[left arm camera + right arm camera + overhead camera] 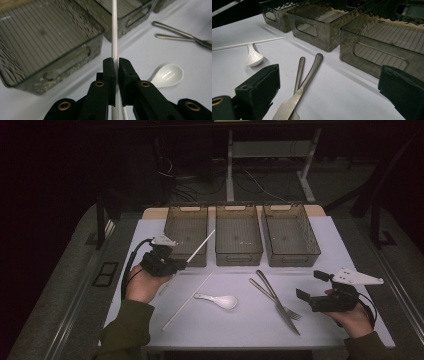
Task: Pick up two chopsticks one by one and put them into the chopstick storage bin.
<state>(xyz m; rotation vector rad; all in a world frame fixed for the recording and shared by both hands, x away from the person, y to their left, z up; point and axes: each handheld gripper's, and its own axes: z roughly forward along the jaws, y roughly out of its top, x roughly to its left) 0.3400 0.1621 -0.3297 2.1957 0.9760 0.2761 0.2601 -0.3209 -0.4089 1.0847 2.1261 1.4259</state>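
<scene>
Your left gripper point(181, 266) clamps a white chopstick point(202, 245), its long axis slanting up and away over the left bin's point(186, 228) near corner. Your right gripper point(314, 287) rests wide open, right of the bins.

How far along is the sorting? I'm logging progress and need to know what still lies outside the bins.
Nothing looks sorted yet: the three smoky translucent plastic bins appear empty. In hand: the left gripper is shut on a white chopstick, near the leftmost bin. Left on the table: the second white chopstick, white ceramic spoon, metal knife and metal fork. The right gripper is open.
</scene>
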